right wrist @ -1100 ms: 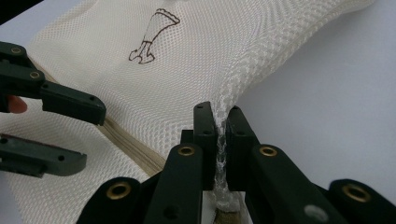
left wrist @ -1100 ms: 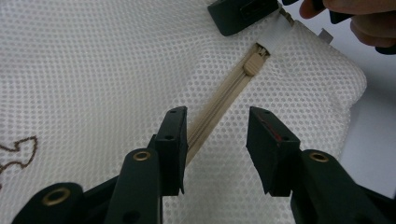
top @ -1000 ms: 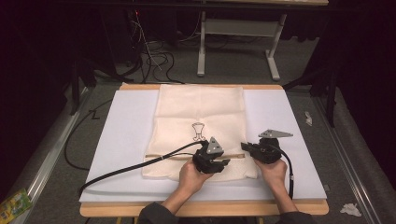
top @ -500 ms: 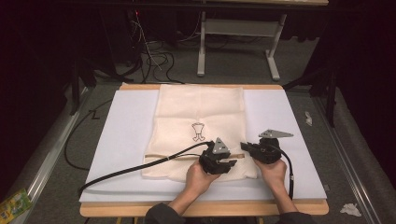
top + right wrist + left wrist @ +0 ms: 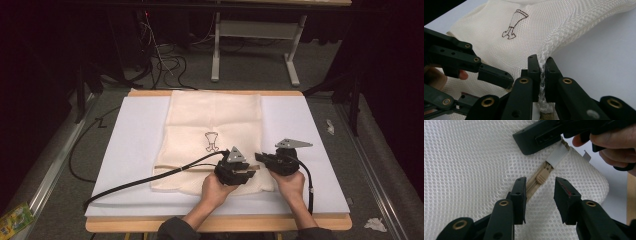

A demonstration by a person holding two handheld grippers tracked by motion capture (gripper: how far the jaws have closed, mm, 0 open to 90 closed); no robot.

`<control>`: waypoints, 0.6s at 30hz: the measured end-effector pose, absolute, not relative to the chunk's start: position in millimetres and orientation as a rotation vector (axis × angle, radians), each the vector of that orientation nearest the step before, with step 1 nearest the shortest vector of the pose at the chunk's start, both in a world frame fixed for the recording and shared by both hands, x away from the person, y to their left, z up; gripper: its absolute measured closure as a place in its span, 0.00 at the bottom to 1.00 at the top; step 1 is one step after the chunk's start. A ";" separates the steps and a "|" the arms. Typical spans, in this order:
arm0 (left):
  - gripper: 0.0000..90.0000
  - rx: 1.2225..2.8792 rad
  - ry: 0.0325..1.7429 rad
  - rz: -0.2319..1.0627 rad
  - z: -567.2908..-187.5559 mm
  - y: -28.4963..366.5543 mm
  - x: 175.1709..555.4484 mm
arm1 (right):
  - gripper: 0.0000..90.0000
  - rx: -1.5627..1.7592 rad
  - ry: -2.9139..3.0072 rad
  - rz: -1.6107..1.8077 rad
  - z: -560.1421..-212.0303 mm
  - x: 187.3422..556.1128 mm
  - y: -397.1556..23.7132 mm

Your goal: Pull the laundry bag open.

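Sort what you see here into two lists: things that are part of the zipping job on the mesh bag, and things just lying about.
In the job:
mesh laundry bag
tan zipper slider
left claw, open around the slider
right claw, shut on the bag's edge

Lying about:
crumpled paper scraps on the floor
green packet
floor cables

Worktop cover: white foam sheet (image 5: 130, 145) on wooden worktop (image 5: 150, 224).
Floor: crumpled white paper (image 5: 374, 224); green-yellow packet (image 5: 15, 219); black cables (image 5: 165, 62).
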State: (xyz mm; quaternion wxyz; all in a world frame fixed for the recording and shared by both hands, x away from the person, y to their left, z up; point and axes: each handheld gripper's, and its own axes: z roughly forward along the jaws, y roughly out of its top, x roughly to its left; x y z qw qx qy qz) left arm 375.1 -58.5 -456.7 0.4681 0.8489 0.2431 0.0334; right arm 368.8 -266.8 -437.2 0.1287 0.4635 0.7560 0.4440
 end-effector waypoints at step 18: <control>0.82 2.100 0.545 0.092 -465.7 -71.2 375.4 | 0.97 1.321 2.203 1.262 -439.1 369.1 -259.9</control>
